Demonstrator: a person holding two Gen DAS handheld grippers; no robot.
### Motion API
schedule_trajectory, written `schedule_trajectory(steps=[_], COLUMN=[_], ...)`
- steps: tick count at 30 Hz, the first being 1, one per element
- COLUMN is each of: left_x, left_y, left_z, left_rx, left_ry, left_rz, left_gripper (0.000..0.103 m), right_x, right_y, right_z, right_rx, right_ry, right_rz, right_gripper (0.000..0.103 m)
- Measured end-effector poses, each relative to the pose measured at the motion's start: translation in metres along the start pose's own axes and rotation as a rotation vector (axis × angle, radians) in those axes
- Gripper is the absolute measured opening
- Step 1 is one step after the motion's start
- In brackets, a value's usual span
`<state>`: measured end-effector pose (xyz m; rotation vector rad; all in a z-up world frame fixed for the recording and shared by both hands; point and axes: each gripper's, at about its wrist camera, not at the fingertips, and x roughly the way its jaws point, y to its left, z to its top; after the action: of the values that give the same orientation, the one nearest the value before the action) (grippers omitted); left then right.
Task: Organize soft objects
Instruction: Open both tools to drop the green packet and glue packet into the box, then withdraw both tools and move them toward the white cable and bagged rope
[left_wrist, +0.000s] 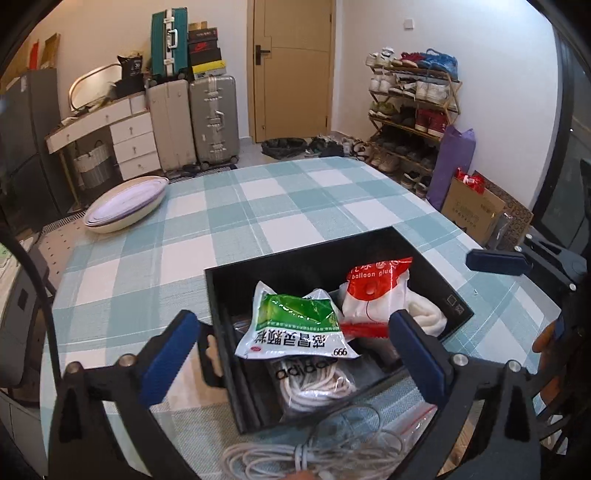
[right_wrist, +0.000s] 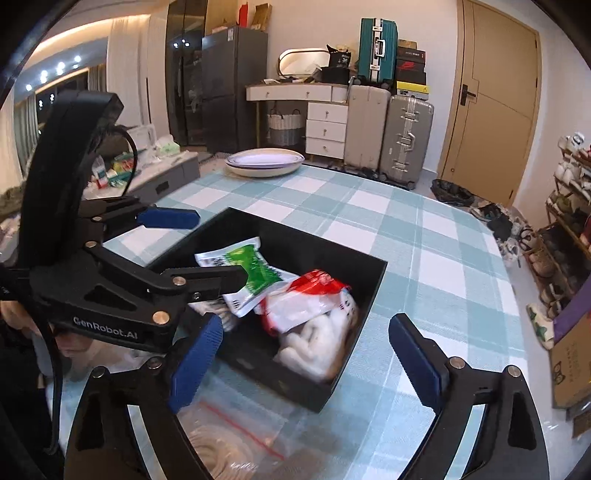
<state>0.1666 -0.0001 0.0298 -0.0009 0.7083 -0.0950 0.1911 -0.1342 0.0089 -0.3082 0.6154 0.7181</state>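
Left wrist view: nearest, loose white cable coil (left_wrist: 314, 456) and clear zip bag (left_wrist: 417, 417) on the checked tablecloth (left_wrist: 258, 206) at the near table edge, outside the black box (left_wrist: 424, 258); left gripper (left_wrist: 291, 354) jaws wide apart, gripping nothing. Already boxed: green-and-white packet (left_wrist: 295, 321), red-topped balloon glue bag (left_wrist: 373, 291), white towel (left_wrist: 424, 314), bagged rope (left_wrist: 314, 384)

Right wrist view: nearest, zip bag of beige cord (right_wrist: 229, 439) unboxed beside the box's near wall; right gripper (right_wrist: 306, 362) spread open, empty. Judged mostly done, two items left
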Motion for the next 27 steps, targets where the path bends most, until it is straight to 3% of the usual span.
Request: schedule_trajectory(steps=[2, 12, 21, 27], left_x=[-0.008, -0.05, -0.074, -0.08], left_y=[0.0, 0.002, 0.01, 0.01], left_z=[-0.004, -0.032, -0.062, -0.077], left_rx=[0.003, -0.016, -0.034, -0.023], left_ry=[-0.007, -0.063, -0.07, -0.074], left_rz=[-0.004, 0.047, 0.107, 0.098], left_gripper=[0.103, 0.103, 0.103, 0.103], right_x=[-0.008, -0.038, -0.051, -0.044], right_y=[0.001, 0.004, 0.026, 0.033], right_z=[-0.006, -0.032, -0.051, -0.064], right_rx=[0.012, 0.102, 0.067, 0.094], right_ry=[-0.008, -0.024, 0.0, 0.063], right_rz=[-0.015, 0.004, 0.008, 0.052], right_gripper=[0.102, 0.102, 0.102, 0.102])
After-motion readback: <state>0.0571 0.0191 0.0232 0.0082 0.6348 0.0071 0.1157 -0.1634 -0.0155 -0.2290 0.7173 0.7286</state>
